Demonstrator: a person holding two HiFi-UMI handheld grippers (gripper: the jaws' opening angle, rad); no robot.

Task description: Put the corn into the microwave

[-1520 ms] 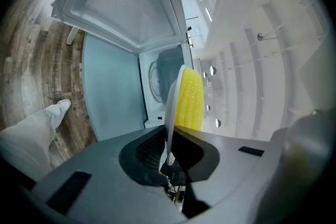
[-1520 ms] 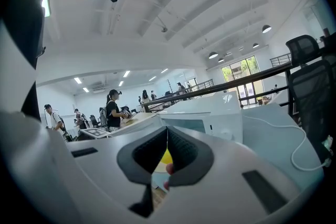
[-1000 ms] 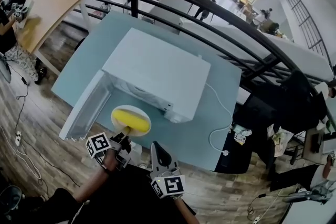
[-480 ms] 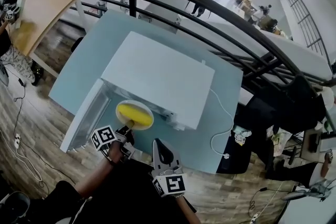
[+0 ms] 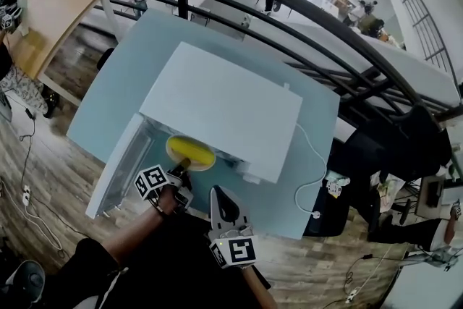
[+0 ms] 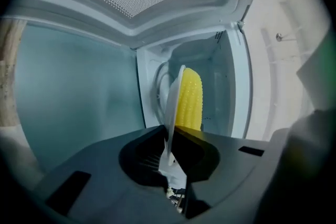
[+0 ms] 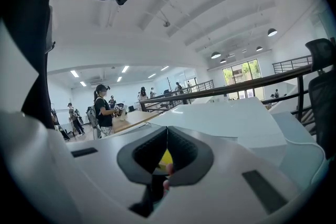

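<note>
Head view from above: a white microwave (image 5: 224,108) sits on a pale blue desk (image 5: 126,76), its door (image 5: 116,166) swung open toward 8 o'clock. The left tool (image 5: 182,167) is clamped on the near rim of a white plate (image 5: 206,160), which hangs at the mouth of the oven cavity. A yellow corn cob (image 5: 189,150) lies loose on the plate, not yet set down inside. At 6 o'clock the right tool (image 5: 219,193) waits with its jaws pressed together, gripping nothing.

Likely risks: the plate is pinched only at one edge, so it could pivot or slip in the grip. Any tilt could roll the cob off onto the desk. The plate's far rim could also clip the cavity's lower edge or the door.
</note>
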